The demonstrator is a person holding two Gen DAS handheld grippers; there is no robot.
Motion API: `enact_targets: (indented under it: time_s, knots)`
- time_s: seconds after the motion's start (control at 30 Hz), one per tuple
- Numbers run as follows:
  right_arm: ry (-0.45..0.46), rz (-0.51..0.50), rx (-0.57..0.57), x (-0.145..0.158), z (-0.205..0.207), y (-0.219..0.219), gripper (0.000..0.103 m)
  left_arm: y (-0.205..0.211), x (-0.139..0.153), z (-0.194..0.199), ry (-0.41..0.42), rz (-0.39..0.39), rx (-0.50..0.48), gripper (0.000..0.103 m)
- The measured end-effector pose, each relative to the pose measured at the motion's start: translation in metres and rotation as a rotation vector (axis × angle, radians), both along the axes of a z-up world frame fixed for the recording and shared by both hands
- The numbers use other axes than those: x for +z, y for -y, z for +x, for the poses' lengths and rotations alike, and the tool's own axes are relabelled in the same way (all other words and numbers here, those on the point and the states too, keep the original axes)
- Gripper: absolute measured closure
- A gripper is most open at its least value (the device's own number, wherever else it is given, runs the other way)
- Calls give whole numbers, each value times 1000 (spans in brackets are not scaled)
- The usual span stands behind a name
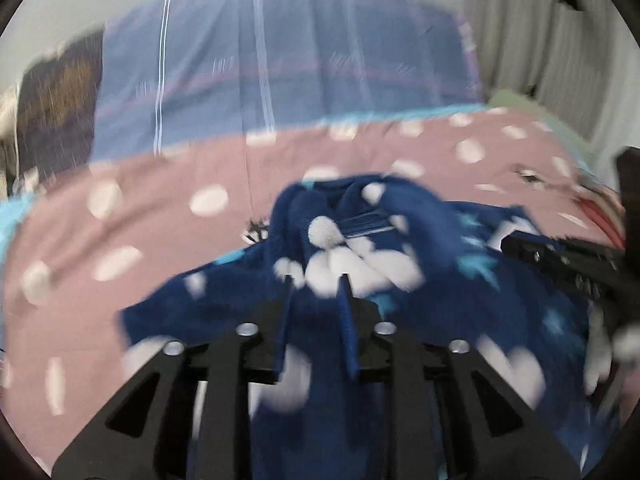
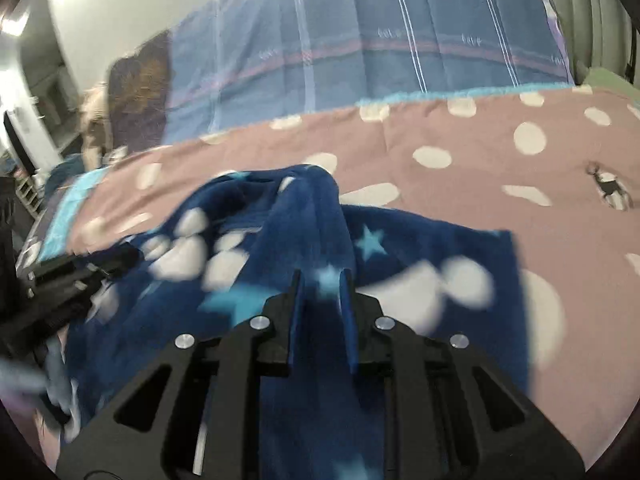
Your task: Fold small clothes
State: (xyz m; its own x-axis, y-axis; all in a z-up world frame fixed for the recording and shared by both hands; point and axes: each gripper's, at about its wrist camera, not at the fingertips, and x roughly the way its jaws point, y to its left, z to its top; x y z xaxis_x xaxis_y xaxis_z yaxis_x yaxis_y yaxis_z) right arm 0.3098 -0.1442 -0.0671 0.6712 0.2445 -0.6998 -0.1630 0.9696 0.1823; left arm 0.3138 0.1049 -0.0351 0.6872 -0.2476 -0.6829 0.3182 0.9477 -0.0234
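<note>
A small navy fleece garment (image 1: 420, 292) with white paw prints and light blue stars lies bunched on a pink polka-dot bed cover (image 1: 160, 208). My left gripper (image 1: 316, 280) is shut on a fold of the garment, which drapes over and between its fingers. My right gripper (image 2: 322, 276) is shut on another part of the same garment (image 2: 280, 248), with cloth running between its fingers. The right gripper shows at the right of the left wrist view (image 1: 560, 256). The left gripper shows at the left of the right wrist view (image 2: 68, 280). Both views are motion-blurred.
A blue striped pillow or headboard cover (image 1: 280, 72) stands at the far side of the bed, also in the right wrist view (image 2: 380, 40). A dark patterned cushion (image 1: 56, 96) sits to its left. Grey curtains (image 1: 532, 32) hang at the right. The pink cover (image 2: 500, 160) stretches wide to the right.
</note>
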Motion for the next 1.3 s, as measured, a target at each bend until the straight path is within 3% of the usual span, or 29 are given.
enact_targets:
  time_s: [0.07, 0.1, 0.13, 0.17, 0.2, 0.27, 0.33, 0.43, 0.53, 0.73, 0.87, 0.97, 1.03, 1.13, 1.3]
  knots:
    - [-46, -87, -30, -12, -26, 17, 75, -13, -1, -42, 29, 45, -36, 42]
    - [-110, -112, -49, -28, -31, 26, 75, -16, -24, -51, -27, 129, -37, 41]
    - [-123, -58, -29, -42, -39, 39, 75, -17, -46, -49, -91, 226, -16, 39]
    - [-97, -21, -20, -42, -46, 45, 75, -19, -70, -57, -83, 310, -27, 38]
    - [-101, -3, -51, -36, -53, 50, 75, -21, -63, -70, -12, 296, -21, 39]
    - [-96, 26, -104, -20, -74, 52, 75, -26, -42, -87, -30, 243, 20, 39]
    - [-55, 39, -65, -4, -107, 48, 74, -36, -16, -116, 28, 137, 13, 39]
    - [-27, 20, -10, 5, -162, 45, 66, -52, 6, -169, 88, 71, 4, 39]
    - [-11, 30, 4, 6, -211, 56, 59, -74, -1, -220, 63, 29, -8, 35]
    - [-49, 77, -64, -5, -289, 77, 58, -103, -37, -279, -26, -44, 60, 35]
    - [-15, 175, 70, 6, -330, 52, 61, -101, -35, -307, -3, -67, 79, 34]
    - [-35, 296, 251, 9, -352, 14, 61, -92, -28, -331, 15, -137, 47, 29]
    - [-68, 383, 364, 5, -364, -10, 61, -81, -26, -346, 41, -128, 16, 26]
    - [-126, 423, 451, -4, -371, -38, 61, -66, -32, -362, 86, -29, 25, 23]
    - [-237, 368, 424, -34, -372, -61, 60, -76, -41, -380, 58, -28, 74, 23]
